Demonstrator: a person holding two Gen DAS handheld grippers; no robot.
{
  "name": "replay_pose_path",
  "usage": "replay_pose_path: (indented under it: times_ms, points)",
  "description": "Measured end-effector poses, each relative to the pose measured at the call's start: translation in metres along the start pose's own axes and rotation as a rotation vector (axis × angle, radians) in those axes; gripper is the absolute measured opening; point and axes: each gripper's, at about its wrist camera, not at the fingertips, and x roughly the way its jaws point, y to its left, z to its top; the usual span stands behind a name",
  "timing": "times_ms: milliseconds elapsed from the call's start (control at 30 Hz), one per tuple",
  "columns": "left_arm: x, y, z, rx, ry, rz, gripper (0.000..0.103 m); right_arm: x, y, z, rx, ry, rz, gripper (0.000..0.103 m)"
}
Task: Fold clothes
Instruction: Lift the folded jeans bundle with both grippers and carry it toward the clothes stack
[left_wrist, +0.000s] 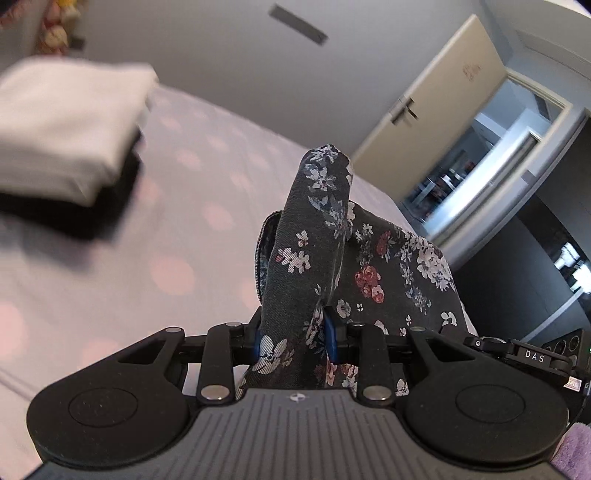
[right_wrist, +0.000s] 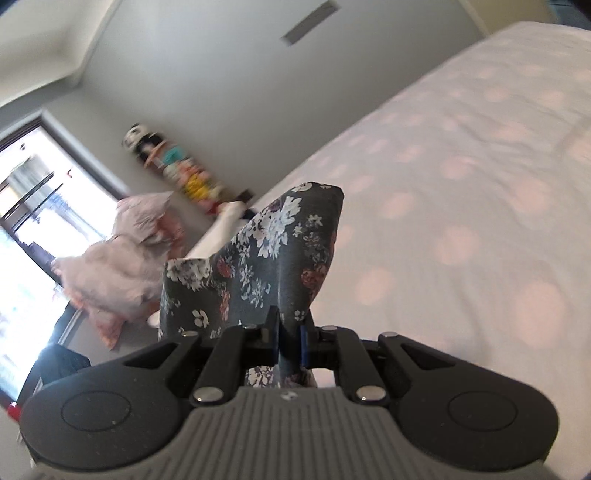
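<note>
A dark grey floral garment (left_wrist: 321, 243) bunches up between the blue pads of my left gripper (left_wrist: 295, 339), which is shut on a thick fold of it. The cloth stands up in a peak above the jaws and drapes off to the right. In the right wrist view the same floral garment (right_wrist: 280, 251) rises in a peak from my right gripper (right_wrist: 290, 341), whose pads pinch a thin fold. Both grippers hold the cloth above the bed (left_wrist: 110, 266), white with pale pink dots.
A folded stack of white over black clothes (left_wrist: 66, 140) lies on the bed at the left. An open door (left_wrist: 436, 96) stands beyond the bed. In the right wrist view a pink pillow (right_wrist: 125, 258) and soft toys (right_wrist: 173, 166) lie by a window (right_wrist: 33, 221).
</note>
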Motion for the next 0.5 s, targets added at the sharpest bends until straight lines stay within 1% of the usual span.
replay_pose_path:
  times_ms: [133,267,400,500]
  points:
    - [-0.036,0.012,0.055,0.025,-0.053,0.084,0.035,0.052,0.060,0.034,-0.068,0.037,0.064,0.012]
    - [-0.059,0.027,0.118,0.063,-0.103,0.191,0.035,0.114,0.124,0.066,-0.162,0.064,0.111,0.012]
    - [-0.058,0.050,0.171,0.082,-0.150,0.286,0.035,0.186,0.173,0.092,-0.203,0.073,0.152,0.012]
    - [-0.044,0.068,0.199,0.093,-0.175,0.349,0.035,0.247,0.201,0.111,-0.234,0.082,0.166,0.012]
